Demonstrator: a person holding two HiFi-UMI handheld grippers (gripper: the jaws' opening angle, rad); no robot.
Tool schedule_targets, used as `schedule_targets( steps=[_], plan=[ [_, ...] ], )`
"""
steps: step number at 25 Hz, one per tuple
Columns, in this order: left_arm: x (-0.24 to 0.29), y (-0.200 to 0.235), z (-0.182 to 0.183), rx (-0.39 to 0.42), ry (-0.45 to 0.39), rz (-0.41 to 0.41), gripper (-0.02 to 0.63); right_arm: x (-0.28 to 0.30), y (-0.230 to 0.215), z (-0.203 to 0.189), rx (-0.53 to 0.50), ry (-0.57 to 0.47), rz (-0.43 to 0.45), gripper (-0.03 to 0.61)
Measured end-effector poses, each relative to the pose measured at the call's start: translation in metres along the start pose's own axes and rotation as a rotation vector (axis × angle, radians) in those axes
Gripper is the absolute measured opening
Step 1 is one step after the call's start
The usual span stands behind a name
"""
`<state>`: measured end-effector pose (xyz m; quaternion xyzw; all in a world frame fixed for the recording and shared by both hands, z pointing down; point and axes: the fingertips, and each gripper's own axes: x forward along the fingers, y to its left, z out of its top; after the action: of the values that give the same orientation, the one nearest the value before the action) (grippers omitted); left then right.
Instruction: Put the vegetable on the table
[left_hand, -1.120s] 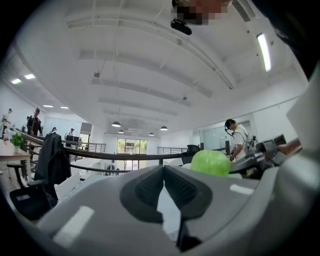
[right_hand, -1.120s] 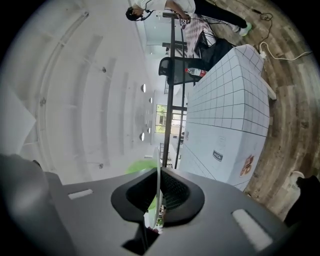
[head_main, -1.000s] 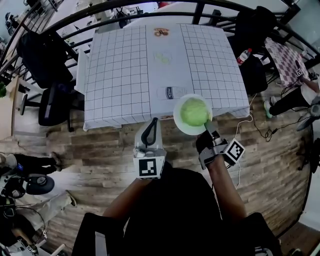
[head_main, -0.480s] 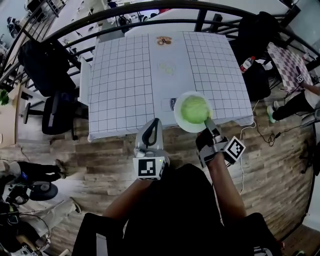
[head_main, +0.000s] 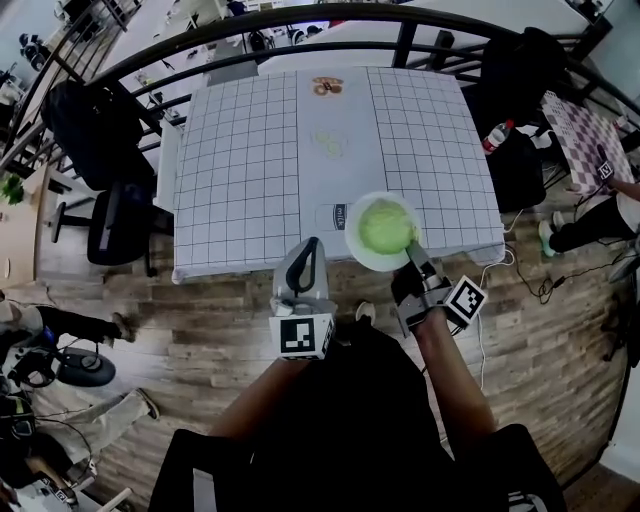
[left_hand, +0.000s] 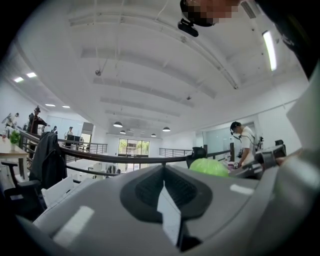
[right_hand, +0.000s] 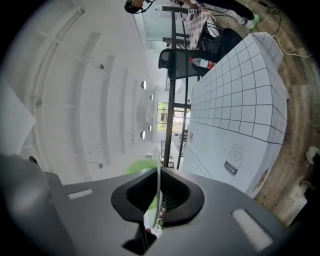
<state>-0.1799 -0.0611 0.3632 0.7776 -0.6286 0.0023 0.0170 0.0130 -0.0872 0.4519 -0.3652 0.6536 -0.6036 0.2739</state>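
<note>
The right hand-held gripper (head_main: 414, 252) is clamped on the rim of a white bowl (head_main: 353, 243) at its 11 o'clock. The green vegetable (head_main: 386, 224) lies in that bowl, over the near edge of the gridded table (head_main: 240, 160). At 9 o'clock, the left hand-held gripper (head_main: 303, 266) has its jaws pressed together, empty, short of the table

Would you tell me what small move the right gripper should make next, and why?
Probably ease the right gripper forward, carrying the plate farther over the table before lowering it. Its jaws are clamped on the plate's rim, the green vegetable sits on it, and it hangs at the table's near edge.
</note>
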Motion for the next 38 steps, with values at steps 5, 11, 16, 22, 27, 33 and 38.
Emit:
schedule_targets(
  steps=[5,11,16,22,27,33,38],
  plan=[
    [0.029,-0.024,0.004,0.012,-0.018,-0.016,0.009,0.006,-0.023,0.038,-0.001,-0.005,-0.022,0.009],
    [0.058,-0.034,-0.011,-0.02,-0.01,0.013,0.009,0.015,-0.047,0.08,-0.049,0.012,-0.023,0.009],
    [0.074,-0.045,-0.021,-0.024,-0.007,0.04,0.009,0.029,-0.062,0.103,-0.087,0.058,-0.015,0.009],
    [0.088,-0.059,-0.023,-0.013,0.01,0.036,0.009,0.046,-0.085,0.126,-0.084,0.067,-0.013,0.009],
    [0.097,-0.065,-0.022,0.004,0.023,0.048,0.009,0.056,-0.104,0.133,-0.092,0.076,-0.021,0.009],
    [0.111,-0.069,-0.025,0.001,0.035,0.071,0.009,0.069,-0.126,0.142,-0.124,0.101,-0.038,0.011],
    [0.117,-0.078,-0.029,-0.002,0.047,0.055,0.009,0.074,-0.147,0.143,-0.101,0.097,-0.044,0.009]
  ],
)
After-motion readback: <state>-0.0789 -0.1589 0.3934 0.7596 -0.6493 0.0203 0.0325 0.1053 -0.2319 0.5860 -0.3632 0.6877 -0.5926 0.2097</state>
